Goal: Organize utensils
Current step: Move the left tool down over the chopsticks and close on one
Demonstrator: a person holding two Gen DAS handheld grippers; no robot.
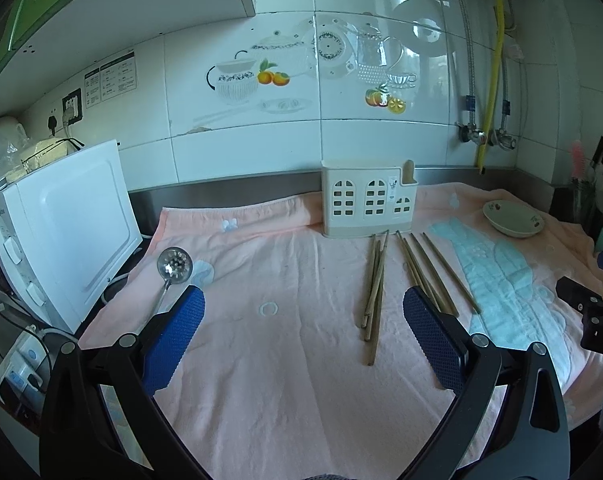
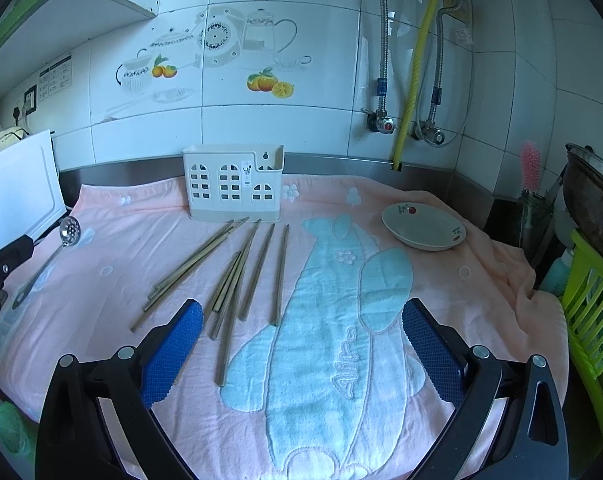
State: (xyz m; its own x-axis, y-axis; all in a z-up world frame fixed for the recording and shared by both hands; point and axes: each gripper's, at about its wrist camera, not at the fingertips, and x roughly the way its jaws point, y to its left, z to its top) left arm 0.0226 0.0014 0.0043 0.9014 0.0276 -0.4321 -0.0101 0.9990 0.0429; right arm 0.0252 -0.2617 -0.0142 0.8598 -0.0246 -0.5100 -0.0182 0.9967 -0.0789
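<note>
Several wooden chopsticks [image 1: 375,288] [image 2: 237,276] lie loose on a pink towel [image 1: 281,360] [image 2: 481,300], just in front of a white plastic utensil holder [image 1: 367,200] [image 2: 233,188] standing at the back by the wall. A metal slotted spoon [image 1: 173,270] [image 2: 57,248] lies on the towel at the left. My left gripper [image 1: 303,308] is open and empty, hovering above the towel between the spoon and the chopsticks. My right gripper [image 2: 301,320] is open and empty, above the towel just right of the chopsticks.
A shallow ceramic bowl [image 1: 511,220] [image 2: 423,226] sits on the towel at the back right. A white appliance [image 1: 61,232] stands at the left edge. A green plastic rack [image 2: 593,312] and a dark wok [image 2: 593,196] stand at the right. Pipes run down the tiled wall.
</note>
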